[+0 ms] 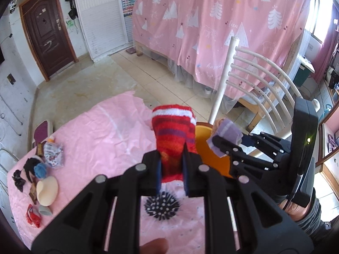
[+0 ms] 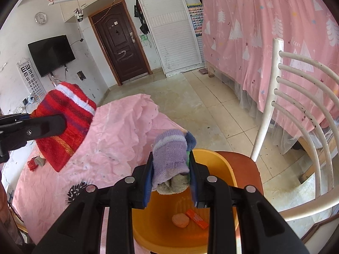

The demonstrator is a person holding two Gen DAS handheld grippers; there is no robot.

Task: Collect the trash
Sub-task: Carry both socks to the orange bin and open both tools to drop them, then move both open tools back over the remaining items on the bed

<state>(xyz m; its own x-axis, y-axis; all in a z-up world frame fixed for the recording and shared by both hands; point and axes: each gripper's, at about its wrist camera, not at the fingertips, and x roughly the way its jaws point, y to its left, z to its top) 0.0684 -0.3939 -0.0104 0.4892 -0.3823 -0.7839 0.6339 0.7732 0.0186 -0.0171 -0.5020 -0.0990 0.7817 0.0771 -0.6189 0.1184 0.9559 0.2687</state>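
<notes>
My left gripper (image 1: 172, 170) is shut on a red striped fuzzy sock (image 1: 173, 135), held above the pink-covered table (image 1: 101, 131); the sock also shows in the right wrist view (image 2: 63, 122). My right gripper (image 2: 171, 176) is shut on a purple sock (image 2: 170, 158) wrapped around a beige bundle, held above an orange bin (image 2: 220, 169) on a chair seat. The right gripper shows in the left wrist view (image 1: 224, 144) with the purple sock (image 1: 226, 133). In the bin lie an orange round piece (image 2: 180, 220) and an orange wrapper (image 2: 197, 219).
Small items lie on the table's left: a crumpled packet (image 1: 54, 154), a blue ball (image 1: 40, 169), a cream shell-like piece (image 1: 47, 190), a red wrapper (image 1: 32, 216), black scraps (image 1: 19, 180). A black spiky ball (image 1: 162, 207) lies below my left gripper. A white chair back (image 2: 296, 105) stands right.
</notes>
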